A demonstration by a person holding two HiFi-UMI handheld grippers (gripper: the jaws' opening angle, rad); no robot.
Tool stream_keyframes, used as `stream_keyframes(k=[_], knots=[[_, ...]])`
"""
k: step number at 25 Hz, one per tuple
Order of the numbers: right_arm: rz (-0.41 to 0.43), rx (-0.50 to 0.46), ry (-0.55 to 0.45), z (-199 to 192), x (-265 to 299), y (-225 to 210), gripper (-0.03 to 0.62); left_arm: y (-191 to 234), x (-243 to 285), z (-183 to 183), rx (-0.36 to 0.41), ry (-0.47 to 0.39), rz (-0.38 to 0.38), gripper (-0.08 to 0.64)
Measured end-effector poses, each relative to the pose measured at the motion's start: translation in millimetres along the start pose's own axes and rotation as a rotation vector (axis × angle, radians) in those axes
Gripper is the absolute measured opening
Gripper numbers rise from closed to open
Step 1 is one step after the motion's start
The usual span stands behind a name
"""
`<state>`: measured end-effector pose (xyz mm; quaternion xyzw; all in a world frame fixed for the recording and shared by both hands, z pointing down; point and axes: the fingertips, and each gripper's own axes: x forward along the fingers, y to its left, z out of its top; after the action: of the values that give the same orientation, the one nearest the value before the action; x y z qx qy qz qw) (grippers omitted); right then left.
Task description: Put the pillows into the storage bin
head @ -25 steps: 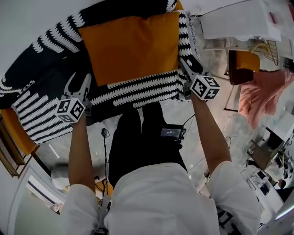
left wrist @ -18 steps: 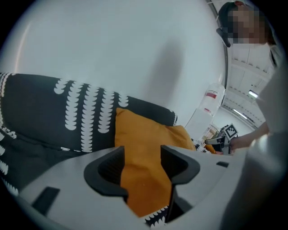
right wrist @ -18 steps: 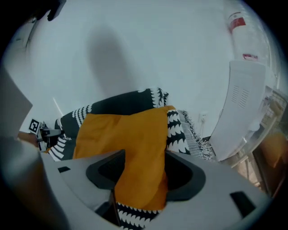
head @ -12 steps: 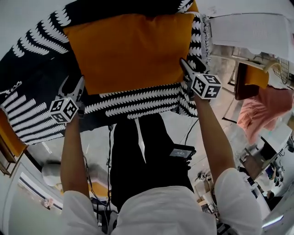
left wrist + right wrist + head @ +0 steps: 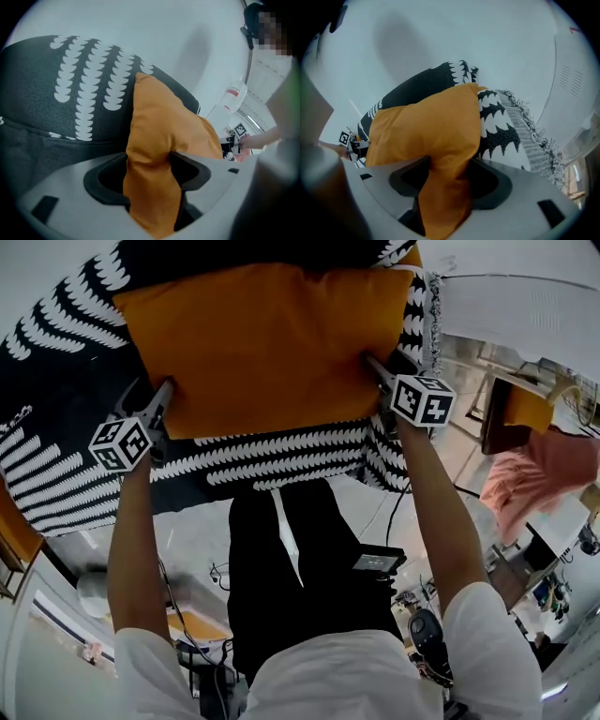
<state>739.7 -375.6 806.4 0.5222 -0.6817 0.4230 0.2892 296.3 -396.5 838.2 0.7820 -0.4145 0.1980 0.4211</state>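
Both grippers have come up off the black-and-white patterned fabric (image 5: 281, 451) since a second ago and now sit at the lower corners of the orange pillow (image 5: 262, 343). The pillow itself fills more of the head view than it did.

The left gripper (image 5: 157, 397) has its jaws opening. Its own view shows a fold of the pillow's left corner running down between them, and I would not call it clamped. The right gripper (image 5: 377, 367) is much the same, with its jaws opening and the pillow's other lower corner bunched in the gap between them.

The pillow lies flat on the patterned fabric, which spreads out beneath it on every side I can see. It has dark cloth to the left and rows of white scallops below. The right gripper view shows a fringed edge (image 5: 534, 136) on that side. A pale wall (image 5: 440, 33) rises behind the lot.

Below the grippers are the person's bare forearms and black trousers (image 5: 300, 559). A pink cloth (image 5: 534, 488) lies well off to the right.
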Motion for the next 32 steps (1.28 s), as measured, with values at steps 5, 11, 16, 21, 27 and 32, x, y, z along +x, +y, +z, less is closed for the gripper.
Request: stream_keyframes(k=[5,11,16,21,27,32], knots=[[0.031,-0.001,0.034,7,2,2,0.244,-10,14,1,-0.047,0.037,-0.04,0.206],[0.104,0.06,0.017,4,-2,7,0.095,-28,-3,5,-0.037,-0.007,-0.06,0.078],[0.17,0.058,-0.054,14,-24,14,0.032,-56,-39,15,0.001,-0.098,-0.069,0.049],[0.243,0.037,-0.078,17,-55,36,0.031,-82,-92,27,0.036,-0.169,-0.033,0.043],[0.364,0.006,-0.172,55,-114,86,0.031,-115,-186,51,0.044,-0.273,0.071,0.043],[0.471,-0.042,-0.187,84,-171,142,0.031,-147,-281,70,0.026,-0.332,0.175,0.043]])
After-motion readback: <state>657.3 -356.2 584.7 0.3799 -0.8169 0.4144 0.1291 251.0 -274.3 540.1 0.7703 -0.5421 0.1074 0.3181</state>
